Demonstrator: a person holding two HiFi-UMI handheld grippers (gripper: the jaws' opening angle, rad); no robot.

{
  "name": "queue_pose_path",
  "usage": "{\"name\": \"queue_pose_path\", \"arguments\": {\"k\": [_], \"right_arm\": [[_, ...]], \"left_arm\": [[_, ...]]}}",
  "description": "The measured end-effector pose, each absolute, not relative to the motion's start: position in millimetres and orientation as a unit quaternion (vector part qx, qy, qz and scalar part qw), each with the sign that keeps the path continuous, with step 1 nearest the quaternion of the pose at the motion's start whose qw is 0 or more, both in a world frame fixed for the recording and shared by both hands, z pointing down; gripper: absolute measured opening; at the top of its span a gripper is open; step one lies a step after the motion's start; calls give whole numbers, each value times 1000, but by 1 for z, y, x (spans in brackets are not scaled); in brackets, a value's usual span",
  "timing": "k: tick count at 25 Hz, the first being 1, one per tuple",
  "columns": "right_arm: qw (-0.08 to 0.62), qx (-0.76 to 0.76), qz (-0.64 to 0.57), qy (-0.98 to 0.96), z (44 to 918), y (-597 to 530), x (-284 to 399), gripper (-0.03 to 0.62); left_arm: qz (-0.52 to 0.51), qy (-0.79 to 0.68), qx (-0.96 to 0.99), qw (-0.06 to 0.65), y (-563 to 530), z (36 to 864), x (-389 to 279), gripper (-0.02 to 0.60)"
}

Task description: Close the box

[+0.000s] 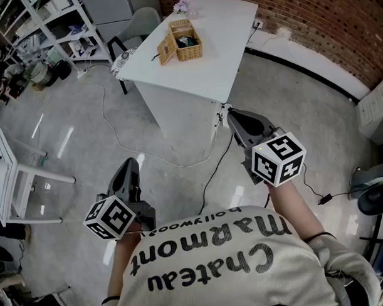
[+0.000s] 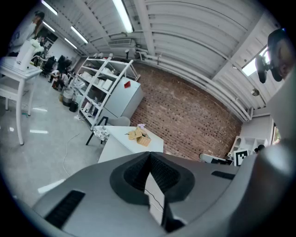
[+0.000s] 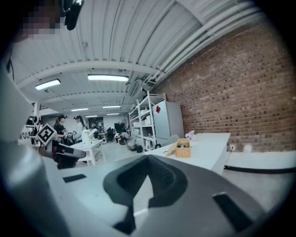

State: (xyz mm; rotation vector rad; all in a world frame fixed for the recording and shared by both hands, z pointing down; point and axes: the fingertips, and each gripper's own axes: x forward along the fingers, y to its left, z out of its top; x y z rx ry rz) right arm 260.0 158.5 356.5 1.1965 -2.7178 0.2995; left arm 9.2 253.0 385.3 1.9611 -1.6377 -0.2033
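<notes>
My left gripper [image 1: 130, 165] at 8 o'clock and right gripper [image 1: 231, 116] at 3 are both clenched, empty. The box [image 1: 186, 43] sits open on the table [image 1: 228, 29] at 12.

We stand in a lab-like workshop: brick wall [image 3: 231, 92], white shelving racks [image 3: 147, 118] of gear, ceiling strip lights [image 3: 107, 77], polished concrete floor [image 1: 83, 115].

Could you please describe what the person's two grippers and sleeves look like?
The left gripper and right gripper are dark grey, with tongs tapering to a wedge. Each carries a white cube printed with black square markers. The person wears a long-sleeved cream knitted sweater with dark lettering.
</notes>
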Motion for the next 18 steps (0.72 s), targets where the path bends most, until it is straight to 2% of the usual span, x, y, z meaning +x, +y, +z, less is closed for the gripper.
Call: {"name": "queue_pose_path", "arguments": {"k": [10, 18], "right_arm": [[56, 384, 135, -912, 370, 155, 254, 3], [88, 401, 141, -901, 388, 119, 248, 3]], "left_arm": [[-75, -628, 712, 304, 263, 407, 0, 2], [-73, -619, 714, 319, 224, 419, -5, 2]]}}
